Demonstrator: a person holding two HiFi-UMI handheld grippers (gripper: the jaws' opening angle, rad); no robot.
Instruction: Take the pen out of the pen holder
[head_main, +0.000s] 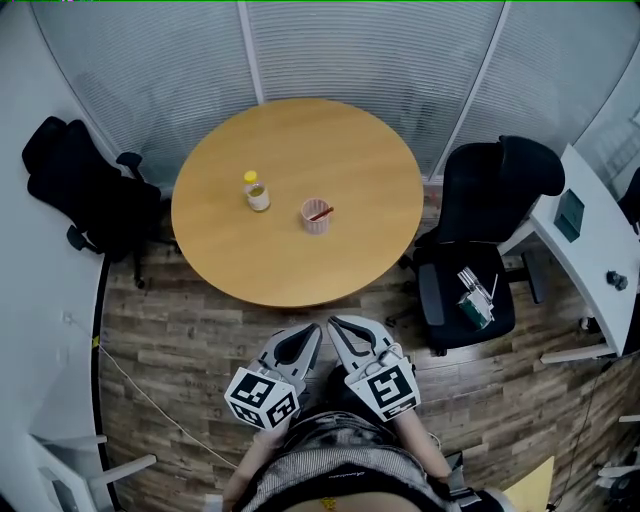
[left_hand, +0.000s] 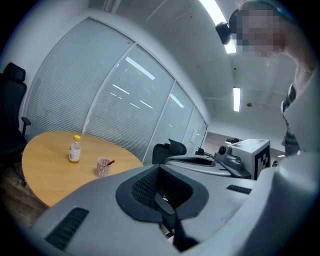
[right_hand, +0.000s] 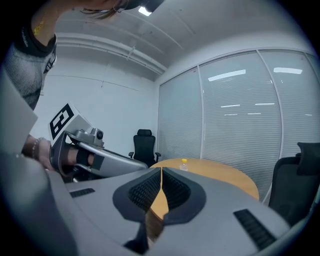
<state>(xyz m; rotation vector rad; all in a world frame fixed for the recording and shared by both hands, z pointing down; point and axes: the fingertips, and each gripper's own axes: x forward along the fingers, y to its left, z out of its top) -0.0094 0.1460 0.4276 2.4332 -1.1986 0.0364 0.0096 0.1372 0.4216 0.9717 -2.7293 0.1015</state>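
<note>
A pinkish mesh pen holder (head_main: 317, 217) stands near the middle of the round wooden table (head_main: 340, 140), with a red pen (head_main: 322, 212) leaning in it. The left gripper view shows the same pen holder (left_hand: 103, 167) and pen (left_hand: 109, 162) far off on the table. My left gripper (head_main: 312, 332) and right gripper (head_main: 338, 325) are held side by side close to my body, well short of the table edge. Both are shut with nothing between the jaws. The right gripper view does not show the holder.
A small bottle with a yellow cap (head_main: 257, 192) stands left of the holder. Black office chairs sit at the table's left (head_main: 85, 190) and right (head_main: 480, 230), the right one with a small object (head_main: 475, 297) on its seat. A white desk (head_main: 590, 250) is far right. Glass walls with blinds curve behind.
</note>
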